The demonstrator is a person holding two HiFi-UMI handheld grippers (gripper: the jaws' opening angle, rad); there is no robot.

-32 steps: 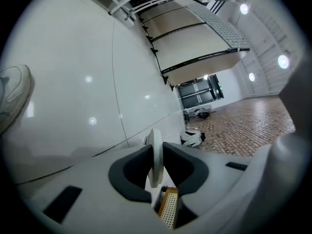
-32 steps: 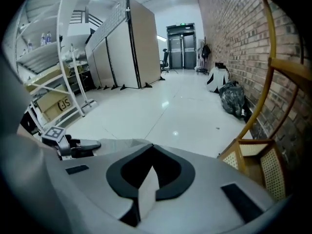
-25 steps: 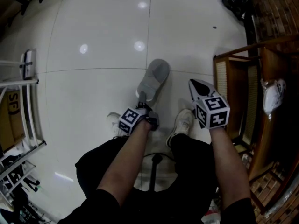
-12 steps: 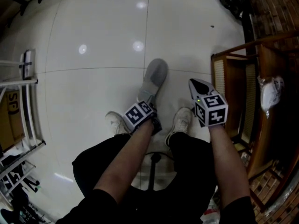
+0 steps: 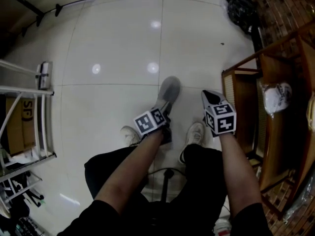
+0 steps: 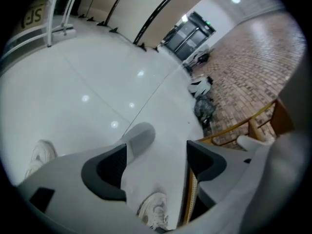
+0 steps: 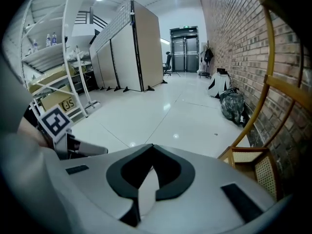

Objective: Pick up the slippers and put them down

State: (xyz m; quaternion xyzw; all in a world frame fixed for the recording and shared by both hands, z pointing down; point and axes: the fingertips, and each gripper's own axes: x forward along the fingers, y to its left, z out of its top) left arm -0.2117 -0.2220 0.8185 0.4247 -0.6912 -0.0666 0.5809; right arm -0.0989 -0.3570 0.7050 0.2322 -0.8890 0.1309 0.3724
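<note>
Nearest us, just short of the grey slipper (image 5: 168,90), our left gripper (image 6: 157,158) has just been opening, jaws spread and empty. Right of the slipper, our right gripper (image 7: 150,168) stays pressed together. The slipper lies on white floor (image 5: 113,48).

You have one grey slipper (image 5: 167,91) on the floor (image 5: 108,53). You hold two claws, the left claw (image 6: 156,160) and the right claw (image 5: 209,97). Each claw carries one marker cube, so there are two cubes: left cube (image 5: 150,121) and right cube (image 5: 220,118). You wear two white trainers: left trainer (image 5: 130,134) and right trainer (image 5: 195,133). At your right stands one wooden chair with a cane seat (image 7: 248,158). One black bag (image 5: 241,6) lies by the brick wall. At your left you have one white metal rack (image 5: 40,113) and one cardboard box (image 5: 14,128).
</note>
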